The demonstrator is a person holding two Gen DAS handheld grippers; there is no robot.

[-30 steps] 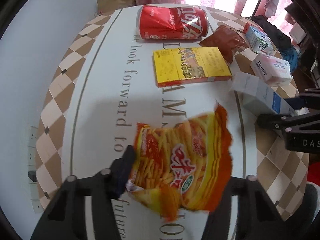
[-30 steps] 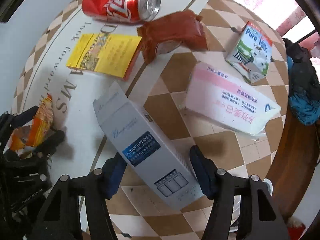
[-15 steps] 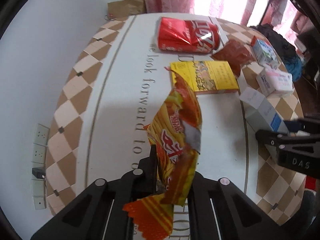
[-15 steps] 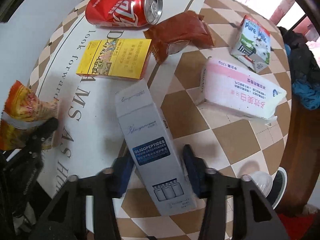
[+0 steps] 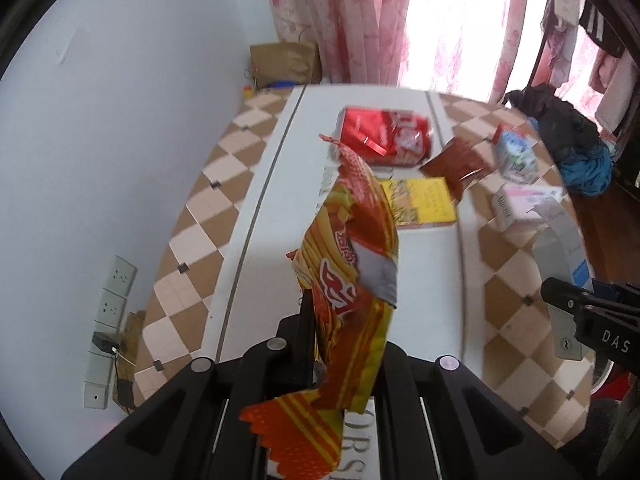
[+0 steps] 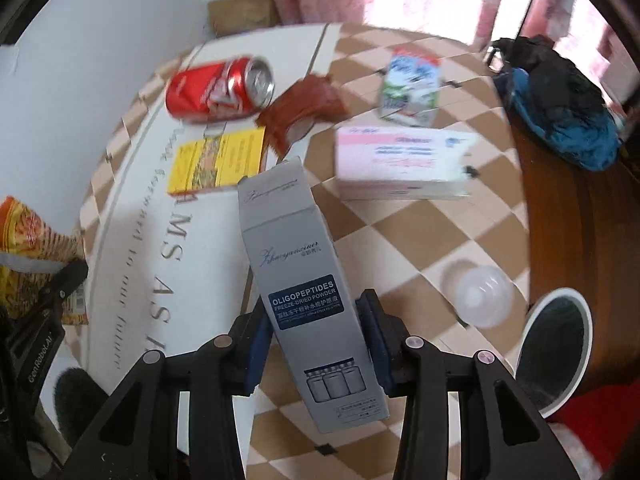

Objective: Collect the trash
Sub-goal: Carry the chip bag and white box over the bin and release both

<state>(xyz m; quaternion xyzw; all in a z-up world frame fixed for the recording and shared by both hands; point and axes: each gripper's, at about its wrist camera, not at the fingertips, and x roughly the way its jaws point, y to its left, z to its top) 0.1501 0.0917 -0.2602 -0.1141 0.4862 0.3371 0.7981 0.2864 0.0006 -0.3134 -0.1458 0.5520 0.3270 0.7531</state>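
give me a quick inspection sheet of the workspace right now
surface: round table, checkered rim, white lettered middle
job's things: snack bag and grey box both lifted; red can on its side, yellow box, brown wrapper, milk carton, pink box lying on table
clutter: clear plastic ball
grippers: left gripper shut on snack bag; right gripper shut on grey box
cables: wall sockets, plugged adapter
surroundings: pink curtains, paper bag, clothes pile, white-rimmed bin
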